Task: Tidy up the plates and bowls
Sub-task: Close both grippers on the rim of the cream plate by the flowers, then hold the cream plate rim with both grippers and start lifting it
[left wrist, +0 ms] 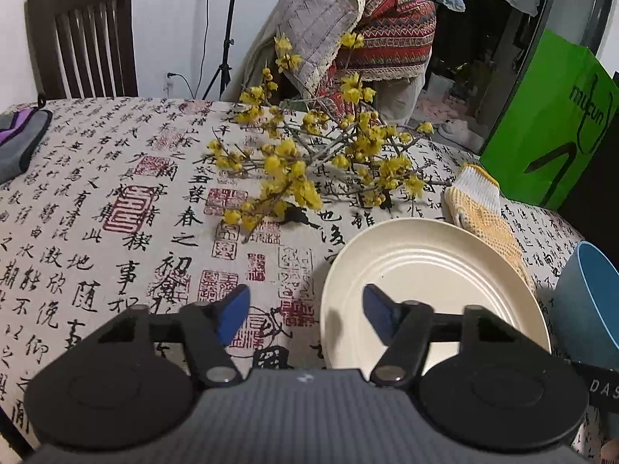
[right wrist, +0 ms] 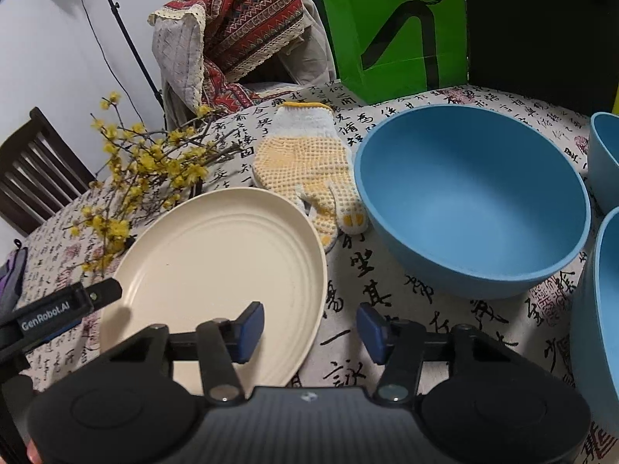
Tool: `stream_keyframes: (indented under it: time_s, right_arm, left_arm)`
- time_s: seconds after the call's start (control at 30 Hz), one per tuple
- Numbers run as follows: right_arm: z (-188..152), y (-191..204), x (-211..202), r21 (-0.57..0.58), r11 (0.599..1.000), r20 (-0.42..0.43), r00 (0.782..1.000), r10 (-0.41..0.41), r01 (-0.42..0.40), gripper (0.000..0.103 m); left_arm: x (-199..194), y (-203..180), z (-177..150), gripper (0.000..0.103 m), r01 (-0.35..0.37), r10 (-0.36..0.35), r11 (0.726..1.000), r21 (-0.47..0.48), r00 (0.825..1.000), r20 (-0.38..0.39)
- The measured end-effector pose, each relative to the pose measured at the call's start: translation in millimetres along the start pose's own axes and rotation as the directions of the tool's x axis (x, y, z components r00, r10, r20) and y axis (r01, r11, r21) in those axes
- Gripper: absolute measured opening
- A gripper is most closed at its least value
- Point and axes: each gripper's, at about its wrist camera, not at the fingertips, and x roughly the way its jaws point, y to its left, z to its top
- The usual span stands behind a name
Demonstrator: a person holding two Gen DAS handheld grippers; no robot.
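Note:
A cream ridged plate [left wrist: 425, 270] [right wrist: 216, 255] lies flat on the calligraphy tablecloth. My left gripper [left wrist: 305, 311] is open and straddles the plate's left rim, with its right finger [left wrist: 377, 309] over the plate and its left finger over the cloth. My right gripper [right wrist: 311, 324] is open and straddles the plate's right rim, its left finger [right wrist: 251, 324] above the plate. No pad presses on the rim. A large blue bowl [right wrist: 472, 201] [left wrist: 588, 301] stands upright to the right of the plate. Two more blue bowls [right wrist: 607, 154] [right wrist: 603, 328] are cut off at the right edge.
A yellow-dotted work glove [right wrist: 309, 170] [left wrist: 479, 205] lies between plate and bowl. Yellow flower branches [left wrist: 309, 162] [right wrist: 147, 170] lie behind the plate. A green bag [left wrist: 549, 123] stands at the back right, a cloth-draped chair [right wrist: 232, 38] behind, and a wooden chair [left wrist: 85, 38] and a purple-grey pouch [left wrist: 19, 143] at the left.

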Motion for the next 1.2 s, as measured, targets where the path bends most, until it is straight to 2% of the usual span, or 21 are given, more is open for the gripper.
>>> stream_keyframes:
  time_s: [0.1, 0.23, 0.4, 0.6, 0.67, 0.87, 1.2]
  right_arm:
    - [0.5, 1.1, 3.6, -0.008, 1.0, 0.004, 1.0, -0.014, 0.014, 0.043]
    - [-0.8, 3.7, 8.4, -0.026, 0.999, 0.009, 0.999, -0.036, 0.036, 0.041]
    - [-1.8, 4.9, 12.4, -0.044, 0.998, 0.013, 0.999, -0.042, 0.043, 0.03]
    - [-2.2, 6.4, 11.5, -0.07, 0.997, 0.019, 1.0, -0.014, 0.015, 0.015]
    - [-3.1, 8.0, 10.8, -0.089, 0.996, 0.018, 1.0, -0.007, 0.009, 0.014]
    - [-10.3, 18.6, 4.2, -0.192, 0.981, 0.05, 0.999, 0.0, 0.01, 0.015]
    - [-15.1, 21.2, -7.4, -0.252, 0.968, 0.086, 0.996, 0.012, 0.011, 0.015]
  left_arm:
    - [2.1, 3.1, -0.6, 0.054, 0.02, -0.02, 1.0, -0.008, 1.0, -0.01]
    - [4.1, 4.3, -2.6, 0.045, 0.029, -0.029, 1.0, -0.008, 0.999, -0.015]
    - [7.4, 4.8, -3.7, 0.029, 0.05, -0.05, 0.999, -0.012, 0.998, -0.03]
    - [7.8, 1.4, -5.7, 0.016, 0.074, -0.073, 0.997, 0.016, 0.997, -0.028]
    - [7.3, -1.5, -6.8, 0.016, 0.078, -0.077, 0.997, 0.029, 0.997, -0.025]
    - [5.2, -4.5, -8.4, 0.016, 0.031, -0.031, 0.998, 0.058, 1.0, 0.001]
    - [-5.4, -11.0, -11.7, 0.016, 0.013, -0.017, 0.995, 0.094, 0.999, 0.045]
